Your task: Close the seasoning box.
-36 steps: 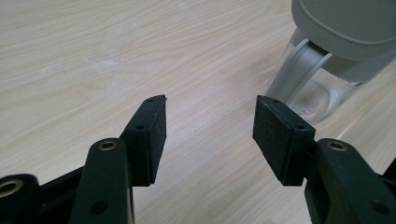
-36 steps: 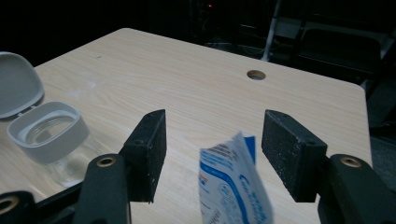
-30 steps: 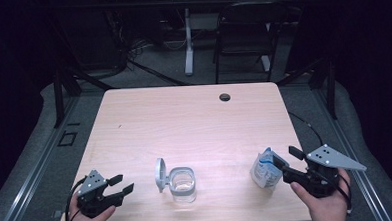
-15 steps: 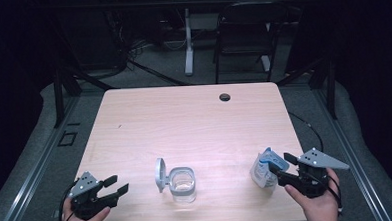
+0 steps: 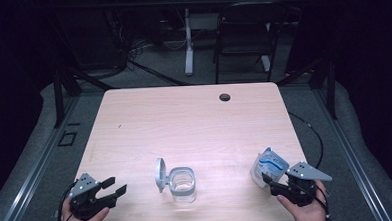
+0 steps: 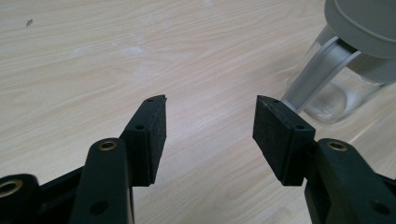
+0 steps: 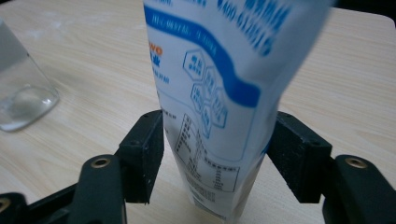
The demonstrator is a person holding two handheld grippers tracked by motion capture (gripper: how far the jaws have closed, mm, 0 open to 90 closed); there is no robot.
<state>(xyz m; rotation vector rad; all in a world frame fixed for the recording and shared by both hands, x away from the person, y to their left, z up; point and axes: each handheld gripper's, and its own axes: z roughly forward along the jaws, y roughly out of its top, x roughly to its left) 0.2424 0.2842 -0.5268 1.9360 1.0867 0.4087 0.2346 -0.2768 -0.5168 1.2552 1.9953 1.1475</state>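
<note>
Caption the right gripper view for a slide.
Right gripper closed on a white-and-blue printed pouch standing on the wooden table, a clear glass jar at left.

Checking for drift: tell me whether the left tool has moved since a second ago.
Yes. The left tool has drawn back toward the table's near edge.

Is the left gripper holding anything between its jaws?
No, in the left gripper view the left gripper stands open with bare table between its jaws, and the jar sits beyond them.
</note>
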